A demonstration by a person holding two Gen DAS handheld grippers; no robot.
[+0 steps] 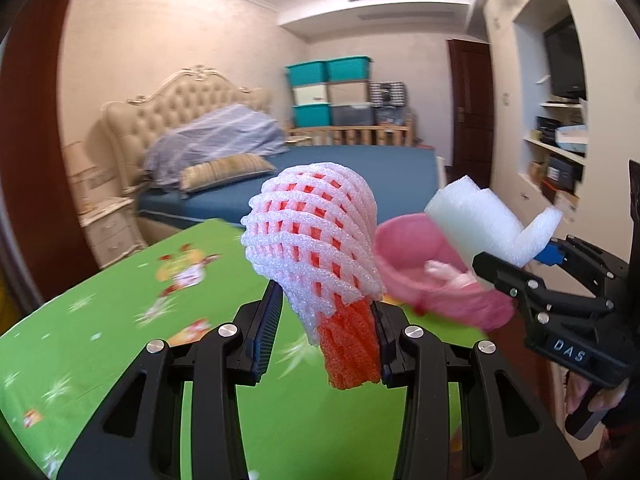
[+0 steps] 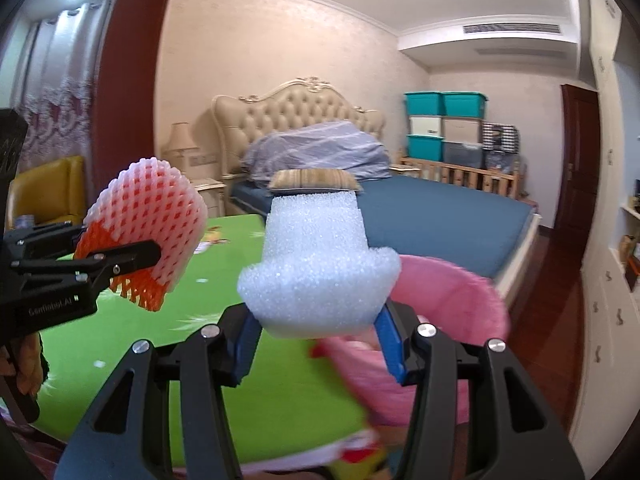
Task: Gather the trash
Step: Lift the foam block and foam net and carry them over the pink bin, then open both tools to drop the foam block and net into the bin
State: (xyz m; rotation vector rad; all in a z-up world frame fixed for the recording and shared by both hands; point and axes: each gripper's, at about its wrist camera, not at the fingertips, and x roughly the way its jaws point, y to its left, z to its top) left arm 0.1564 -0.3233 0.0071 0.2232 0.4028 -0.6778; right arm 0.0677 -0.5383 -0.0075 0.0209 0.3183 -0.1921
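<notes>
Left wrist: left gripper [image 1: 324, 336] clamped on foam fruit net [image 1: 316, 236], lifted off green table [image 1: 120, 320]; pink bin [image 1: 432, 280] at three o'clock, ready to receive.

Right wrist: right gripper [image 2: 320, 332] pinching white foam block [image 2: 320, 268], poised beside bin at four o'clock, presumably for dropping.

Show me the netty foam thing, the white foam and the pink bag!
foam net [image 1: 316, 236]: left wrist view, white mesh middle.
white foam [image 2: 316, 264]: right wrist view, front face.
pink bag [image 2: 452, 292]: right wrist view, inner wall.

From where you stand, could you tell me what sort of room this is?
Most likely a home bedroom: a bed with a tufted cream headboard and blue mattress cover, a beige bedside lamp, and stacked teal and grey plastic storage bins against the far wall.
</notes>
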